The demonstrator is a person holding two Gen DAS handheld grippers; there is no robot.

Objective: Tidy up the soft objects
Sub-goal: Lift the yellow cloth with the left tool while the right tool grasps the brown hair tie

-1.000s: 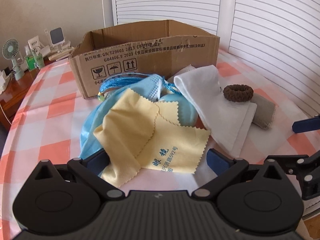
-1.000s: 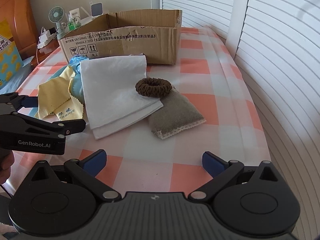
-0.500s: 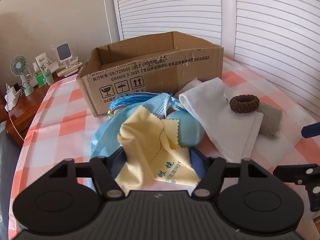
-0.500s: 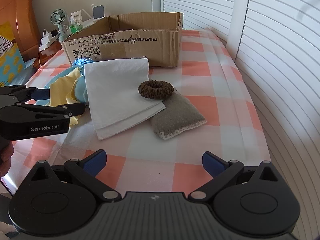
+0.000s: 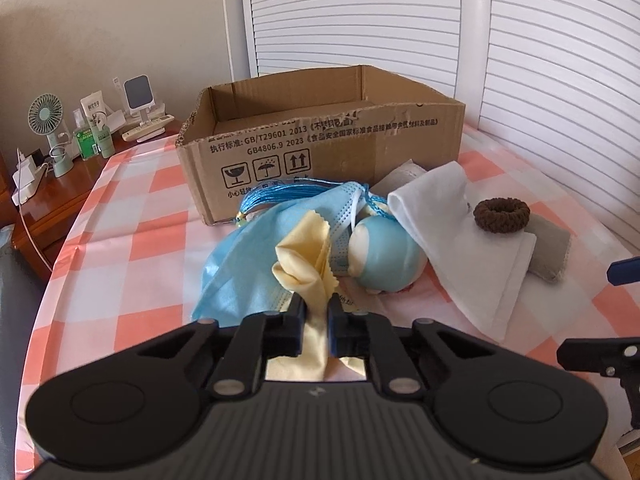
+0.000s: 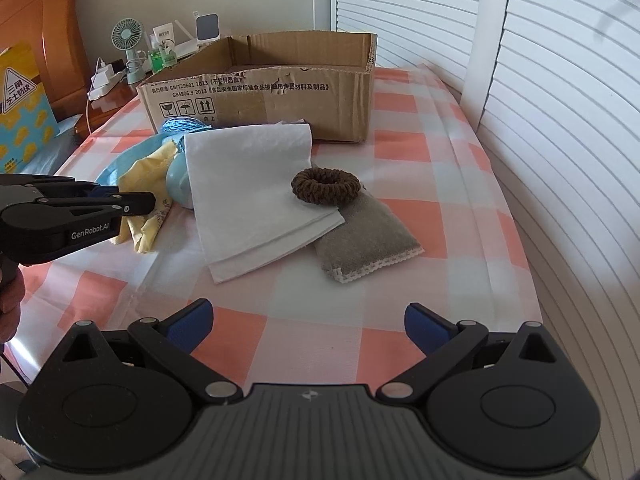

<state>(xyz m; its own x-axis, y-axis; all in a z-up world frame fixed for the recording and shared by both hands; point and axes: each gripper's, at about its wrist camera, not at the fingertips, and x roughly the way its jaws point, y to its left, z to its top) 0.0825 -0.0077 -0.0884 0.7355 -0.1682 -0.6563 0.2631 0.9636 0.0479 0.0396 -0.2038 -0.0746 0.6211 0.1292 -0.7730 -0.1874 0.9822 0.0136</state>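
Note:
My left gripper (image 5: 316, 308) is shut on the yellow cleaning cloth (image 5: 308, 256), which bunches up between its fingers; the cloth also shows in the right wrist view (image 6: 148, 184). Beside it lie a blue face mask (image 5: 244, 264), a blue-and-white plush ball (image 5: 384, 256), a blue tassel (image 5: 272, 196), a folded white cloth (image 6: 252, 184), a brown scrunchie (image 6: 325, 186) and a grey pouch (image 6: 368, 244). An open cardboard box (image 5: 320, 136) stands behind them. My right gripper (image 6: 308, 324) is open and empty above the checked tablecloth, short of the white cloth.
A wooden bedside table (image 5: 52, 196) at the left holds a small fan (image 5: 46, 116), bottles and chargers. White louvred shutters (image 6: 560, 120) run along the right and back. The table edge is close on the right.
My left gripper closed from wide open onto the yellow cloth and lifted it, so the cloth gathered into a bunch. The right gripper stayed open and shifted only slightly.

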